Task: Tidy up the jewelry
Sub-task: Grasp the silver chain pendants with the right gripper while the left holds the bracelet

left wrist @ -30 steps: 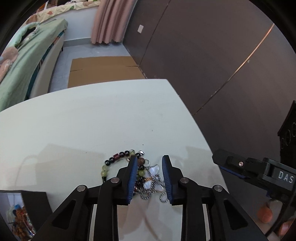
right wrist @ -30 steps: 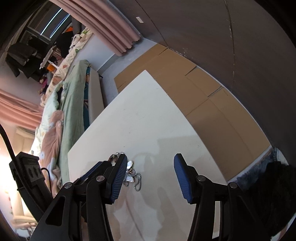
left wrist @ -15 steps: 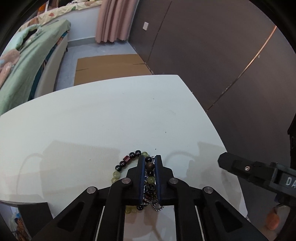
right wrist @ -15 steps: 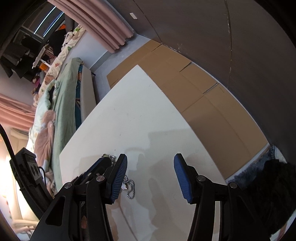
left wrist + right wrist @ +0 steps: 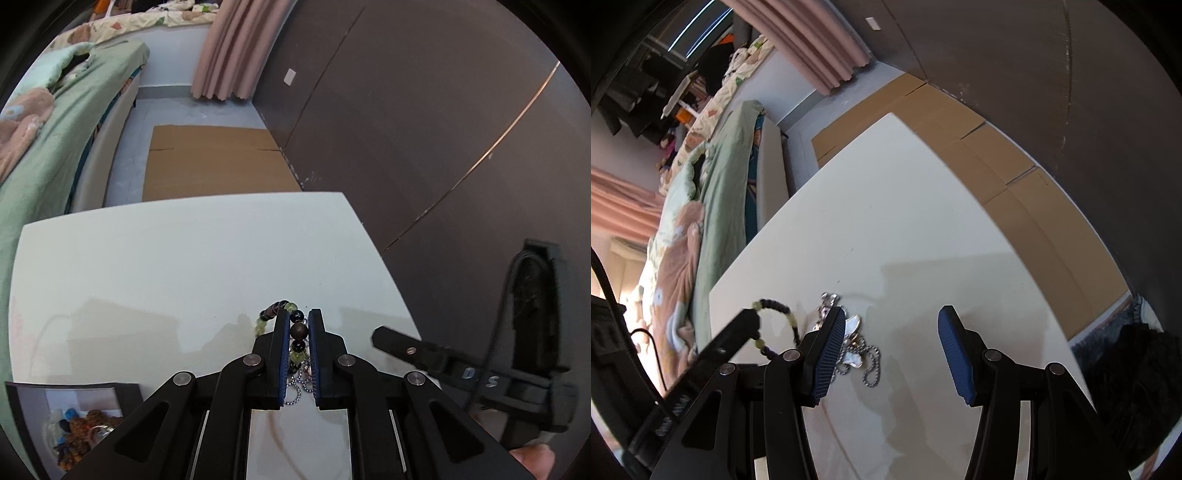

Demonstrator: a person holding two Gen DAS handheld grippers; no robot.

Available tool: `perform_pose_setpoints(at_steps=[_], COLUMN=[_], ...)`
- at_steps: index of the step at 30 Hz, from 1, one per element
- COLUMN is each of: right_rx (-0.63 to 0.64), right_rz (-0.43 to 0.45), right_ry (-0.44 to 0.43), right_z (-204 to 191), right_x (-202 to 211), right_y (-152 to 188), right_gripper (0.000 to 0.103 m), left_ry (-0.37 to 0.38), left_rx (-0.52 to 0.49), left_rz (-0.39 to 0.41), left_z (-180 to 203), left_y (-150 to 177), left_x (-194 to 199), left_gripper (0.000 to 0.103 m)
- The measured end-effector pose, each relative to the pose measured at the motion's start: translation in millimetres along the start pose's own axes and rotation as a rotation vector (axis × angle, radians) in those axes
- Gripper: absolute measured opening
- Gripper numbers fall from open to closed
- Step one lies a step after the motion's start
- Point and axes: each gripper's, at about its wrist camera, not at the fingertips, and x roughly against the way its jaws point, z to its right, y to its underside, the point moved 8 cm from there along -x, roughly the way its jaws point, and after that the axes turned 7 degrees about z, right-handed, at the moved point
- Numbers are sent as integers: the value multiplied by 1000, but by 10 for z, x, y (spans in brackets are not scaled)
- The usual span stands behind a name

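My left gripper [image 5: 298, 325] is shut on a beaded bracelet [image 5: 297, 331] of dark and pale green beads, lifted a little above the white table [image 5: 184, 273]. The bracelet [image 5: 775, 308] hangs from the left gripper's tip in the right wrist view. A silver ball-chain necklace with a white winged pendant [image 5: 855, 345] lies on the table [image 5: 905, 229] beside my right gripper's left finger. My right gripper [image 5: 892, 341] is open and empty just above the table.
A black jewelry box [image 5: 74, 421] with several colourful pieces stands at the table's near left corner. Flattened cardboard [image 5: 210, 162] lies on the floor beyond the table. A bed [image 5: 55, 122] with green bedding is to the left, a dark wall to the right.
My left gripper closed on the beaded bracelet and lifted it from the pile. The chain necklace stayed on the table. My right gripper stayed open, shifting slightly.
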Motion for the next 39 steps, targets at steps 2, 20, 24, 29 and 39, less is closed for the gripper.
perform_pose_setpoints(at_steps=[2, 20, 24, 29, 39], right_rx=[14, 147, 181, 203, 203], right_rz=[-4, -77, -69, -113, -80], right_ry=[-1, 29, 52, 47, 40], right_z=[-37, -247, -269, -275, -262], right_x=[-11, -290, -299, -299, -44], right_y=[24, 241, 248, 312, 322], right_gripper=[53, 48, 37, 17, 13], left_ry=[0, -33, -40, -42, -37], left_rx=[-1, 21, 25, 22, 23], left_rz=[15, 33, 29, 34, 47], left_z=[-8, -236, -261, -243, -258], left_y=[-28, -39, -38, -57, -47], left_x=[76, 293, 302, 342, 455], left_gripper=[10, 10, 10, 10, 10])
